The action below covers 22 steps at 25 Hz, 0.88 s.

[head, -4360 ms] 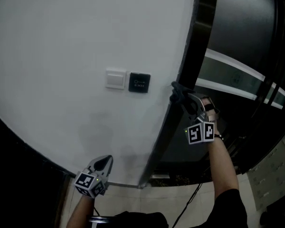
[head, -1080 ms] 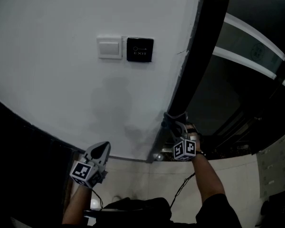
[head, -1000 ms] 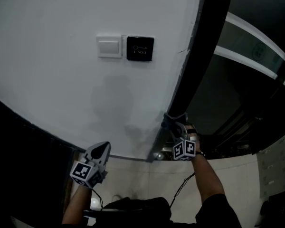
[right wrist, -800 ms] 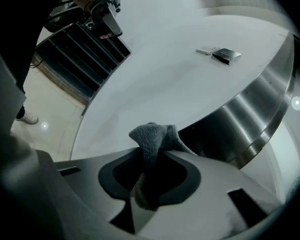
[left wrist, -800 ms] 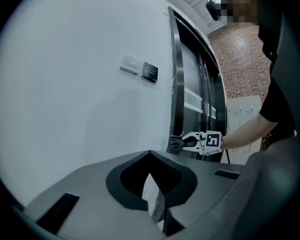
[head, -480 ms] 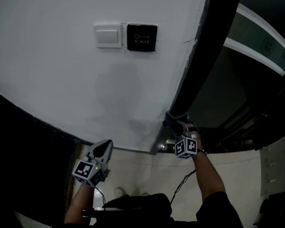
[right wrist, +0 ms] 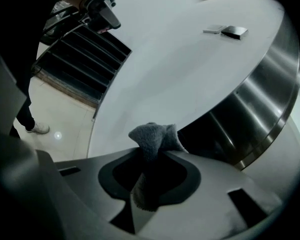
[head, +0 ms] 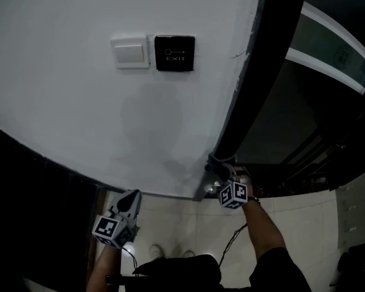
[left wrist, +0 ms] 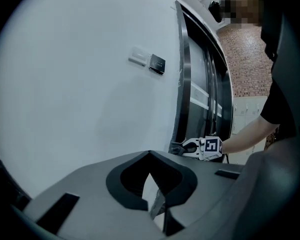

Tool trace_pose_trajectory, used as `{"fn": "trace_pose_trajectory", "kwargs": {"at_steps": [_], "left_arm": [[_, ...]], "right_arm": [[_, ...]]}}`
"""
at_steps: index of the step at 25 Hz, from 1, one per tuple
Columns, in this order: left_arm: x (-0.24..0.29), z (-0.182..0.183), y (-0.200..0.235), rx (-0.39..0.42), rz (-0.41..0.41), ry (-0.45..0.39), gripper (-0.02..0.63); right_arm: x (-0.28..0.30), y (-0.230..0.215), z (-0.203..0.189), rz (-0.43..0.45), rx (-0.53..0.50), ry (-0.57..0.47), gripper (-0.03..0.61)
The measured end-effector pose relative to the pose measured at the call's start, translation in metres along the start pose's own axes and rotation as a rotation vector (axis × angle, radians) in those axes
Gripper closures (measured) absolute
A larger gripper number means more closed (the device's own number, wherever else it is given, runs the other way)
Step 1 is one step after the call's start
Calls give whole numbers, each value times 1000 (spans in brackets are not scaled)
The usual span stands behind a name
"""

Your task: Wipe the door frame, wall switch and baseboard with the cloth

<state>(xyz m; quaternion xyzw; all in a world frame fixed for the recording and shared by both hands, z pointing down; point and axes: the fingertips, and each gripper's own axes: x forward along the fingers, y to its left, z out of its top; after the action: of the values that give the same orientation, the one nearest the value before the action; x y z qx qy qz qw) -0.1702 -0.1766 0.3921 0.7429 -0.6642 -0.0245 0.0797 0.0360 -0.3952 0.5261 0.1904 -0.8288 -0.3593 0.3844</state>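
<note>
1. Right gripper (head: 218, 166): the jaws are clamped on a grey cloth (right wrist: 152, 136), and a bunched fold of it sticks out past the tips.
2. Cloth: it sits low on the door frame (head: 255, 90), where the dark frame meets the white wall (head: 79, 120), just above the floor (head: 188, 221). It appears to touch the frame's edge, though the dim head view does not settle this.
3. Left gripper (head: 132, 196): the jaws are closed tip to tip with nothing between them. It is held low in front of the wall, well apart from the right gripper, with its tips pointing at the wall's bottom edge.
4. Switch (head: 129, 52): a white plate high on the wall, well above both grippers.
5. Exit button (head: 174, 53): a black plate touching the switch's right side, between the switch and the door frame.
6. Frame surface: in the right gripper view, it reads as brushed metal curving away from the cloth.
</note>
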Motion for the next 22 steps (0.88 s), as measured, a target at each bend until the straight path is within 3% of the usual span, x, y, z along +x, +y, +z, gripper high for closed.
{"fn": "trace_pose_trajectory", "kwargs": {"at_steps": [22], "left_arm": [[-18, -17, 14, 0, 79, 68, 612]], "right_arm": [[33, 44, -22, 121, 50, 19, 495]]}}
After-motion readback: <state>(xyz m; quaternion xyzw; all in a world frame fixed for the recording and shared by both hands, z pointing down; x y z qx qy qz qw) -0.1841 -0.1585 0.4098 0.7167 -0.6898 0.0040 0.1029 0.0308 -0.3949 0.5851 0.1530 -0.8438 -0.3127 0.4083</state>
